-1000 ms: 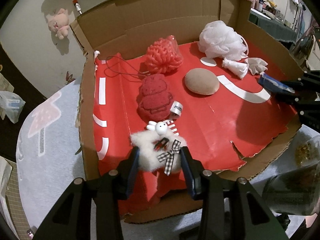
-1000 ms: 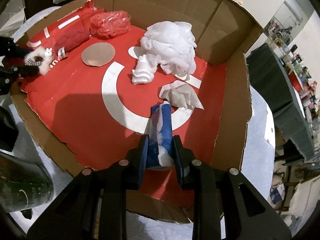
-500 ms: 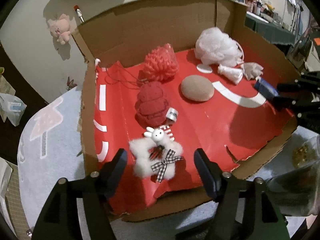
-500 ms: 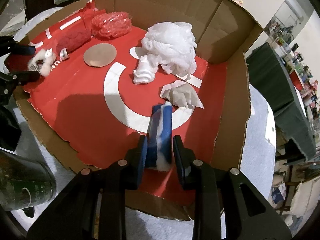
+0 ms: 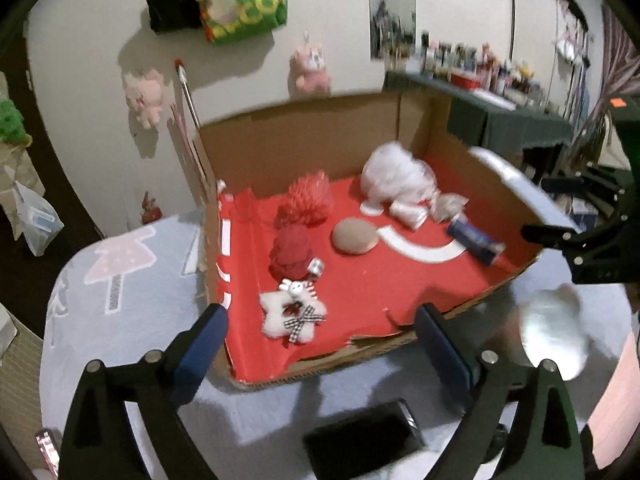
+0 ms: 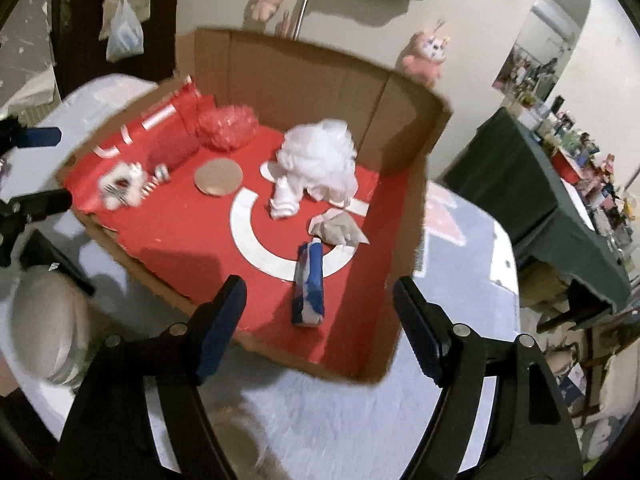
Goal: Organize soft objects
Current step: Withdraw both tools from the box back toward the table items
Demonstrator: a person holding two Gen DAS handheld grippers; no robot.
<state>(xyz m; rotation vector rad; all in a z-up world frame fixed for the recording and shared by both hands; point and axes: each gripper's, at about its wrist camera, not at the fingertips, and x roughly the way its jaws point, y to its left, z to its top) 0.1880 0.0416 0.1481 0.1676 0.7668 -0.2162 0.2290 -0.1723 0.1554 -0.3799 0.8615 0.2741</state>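
Note:
A cardboard box [image 5: 320, 144] [image 6: 304, 76] with a red floor holds the soft things. The white fluffy rabbit toy [image 5: 292, 314] [image 6: 120, 186] lies at its near left corner. My left gripper [image 5: 320, 340] hangs above and short of it, jaws opening, nothing between them. The blue-and-white tissue pack [image 6: 308, 284] [image 5: 474, 240] lies near the box's right front. My right gripper [image 6: 320, 320] is raised over the front edge, jaws opening, clear of the pack. Also inside are a red knitted toy [image 5: 290, 256], a red bath puff [image 5: 308, 204], a white bath puff [image 6: 320, 160] and a tan round pad [image 5: 354, 236].
The box stands on a pale blue cloth [image 5: 120, 280] with a pink tree print. A dark flat object [image 5: 360, 440] lies in front of the box, a blurred clear jar [image 5: 554, 336] at right. Pink plush toys [image 5: 142, 94] hang on the wall; a cluttered green table [image 6: 560, 184] stands right.
Both grippers let go and opened: the rabbit toy and the tissue pack now lie free on the red floor. Both hands rose and drew back from the box.

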